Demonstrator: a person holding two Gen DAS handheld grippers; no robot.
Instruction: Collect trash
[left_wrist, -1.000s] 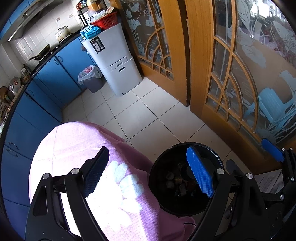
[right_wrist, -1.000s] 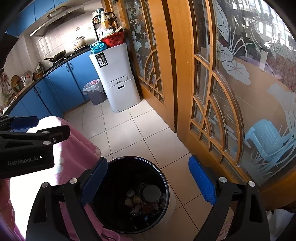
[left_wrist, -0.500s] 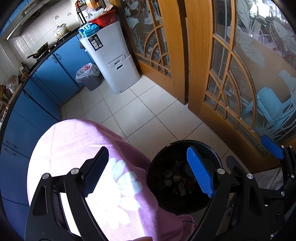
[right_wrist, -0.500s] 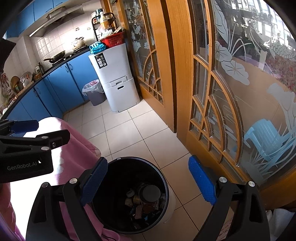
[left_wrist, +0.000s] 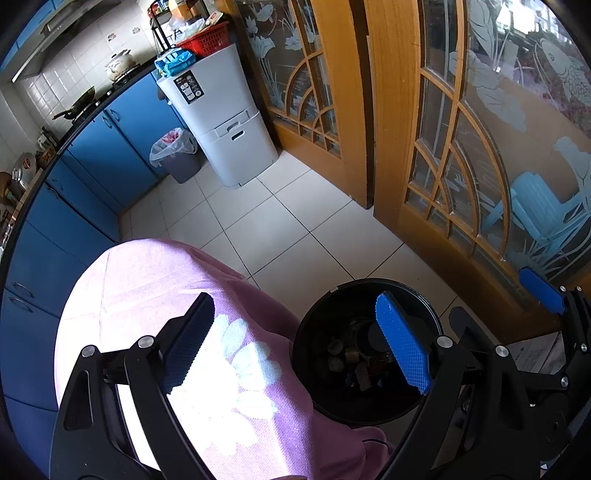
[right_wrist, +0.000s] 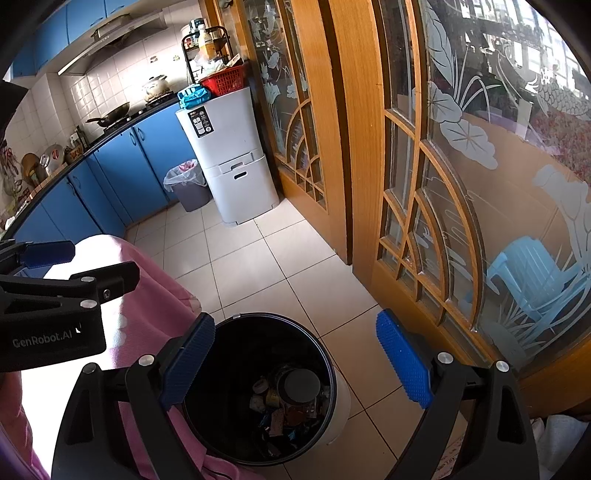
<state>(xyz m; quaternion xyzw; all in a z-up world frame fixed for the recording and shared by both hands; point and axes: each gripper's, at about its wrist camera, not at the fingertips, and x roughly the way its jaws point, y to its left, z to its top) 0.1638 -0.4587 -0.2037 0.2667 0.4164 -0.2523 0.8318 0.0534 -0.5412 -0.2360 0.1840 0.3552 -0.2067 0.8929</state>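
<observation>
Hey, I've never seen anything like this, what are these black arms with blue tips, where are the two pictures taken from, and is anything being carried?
No robot here: a person holds a two-finger claw in each hand, with a fisheye camera on each looking forward along its fingers. One picture comes from the left claw, the other from the right claw. The blue strips are grip pads on the fingers. Both claws are open and hold nothing. Below them on the tiled kitchen floor stands a black trash bin with trash already at the bottom, beside a table under a pink tablecloth. The right view also shows the left claw from the side. Farther off is a small lined wastebasket by blue cabinets.
</observation>
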